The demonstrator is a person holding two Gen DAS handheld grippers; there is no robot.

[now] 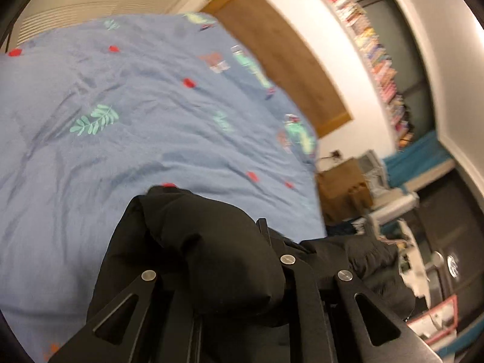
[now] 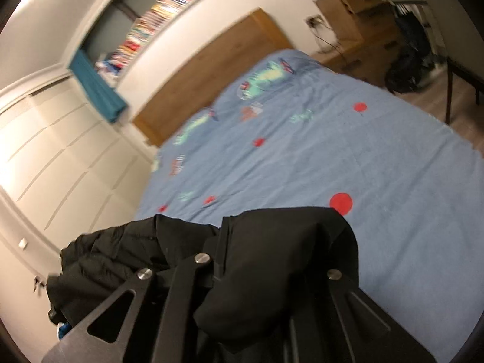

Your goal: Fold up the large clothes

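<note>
A black padded jacket is clamped in both the left tool and right tool, bunched over them, above the bed ahead. No fold is judged made; spreading remains.

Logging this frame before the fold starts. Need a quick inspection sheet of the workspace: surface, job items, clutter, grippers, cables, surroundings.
Surface: bed with a blue patterned cover, wrinkled, nothing lying on the visible part.
Job's things: black padded jacket, bunched, held up over the near edge of the bed.
Clutter: cardboard boxes and a dark heap of clothes beside the bed.
Grippers: left gripper shut on the jacket; right gripper shut on the jacket.
Cables: thin wires near a wall socket, blurred.
Surroundings: wooden headboard, shelf of books, white panelled cupboard doors.
</note>
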